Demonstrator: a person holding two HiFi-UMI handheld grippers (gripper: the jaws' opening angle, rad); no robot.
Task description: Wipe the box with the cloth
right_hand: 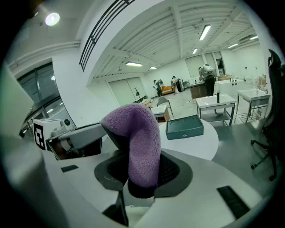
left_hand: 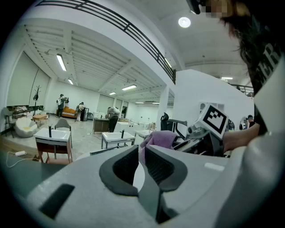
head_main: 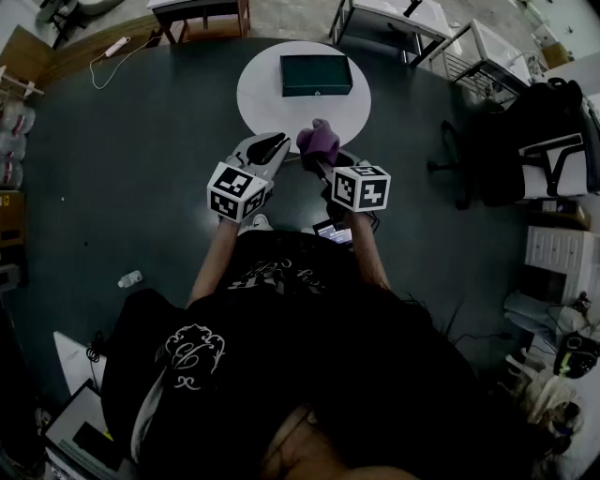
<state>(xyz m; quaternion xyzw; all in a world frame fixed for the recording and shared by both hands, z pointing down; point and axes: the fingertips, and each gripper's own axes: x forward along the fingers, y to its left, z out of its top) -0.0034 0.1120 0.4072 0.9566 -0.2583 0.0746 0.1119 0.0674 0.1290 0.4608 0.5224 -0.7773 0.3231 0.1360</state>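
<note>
A dark green flat box (head_main: 316, 75) lies on the round white table (head_main: 272, 103), toward its far side; the right gripper view shows the box (right_hand: 184, 127) beyond the jaws. My right gripper (head_main: 319, 150) is shut on a purple fleecy cloth (right_hand: 140, 142), which bulges up out of the jaws. It hovers at the table's near edge, short of the box. My left gripper (head_main: 269, 150) hangs just left of it with jaws closed and nothing between them (left_hand: 141, 150). The cloth (left_hand: 158, 139) shows behind those jaws.
A black office chair (head_main: 483, 159) stands right of the table. White desks (head_main: 403, 14) line the far side. A phone (head_main: 333, 232) rests at the person's lap. A cable (head_main: 112, 52) and a small object (head_main: 129, 278) lie on the dark floor.
</note>
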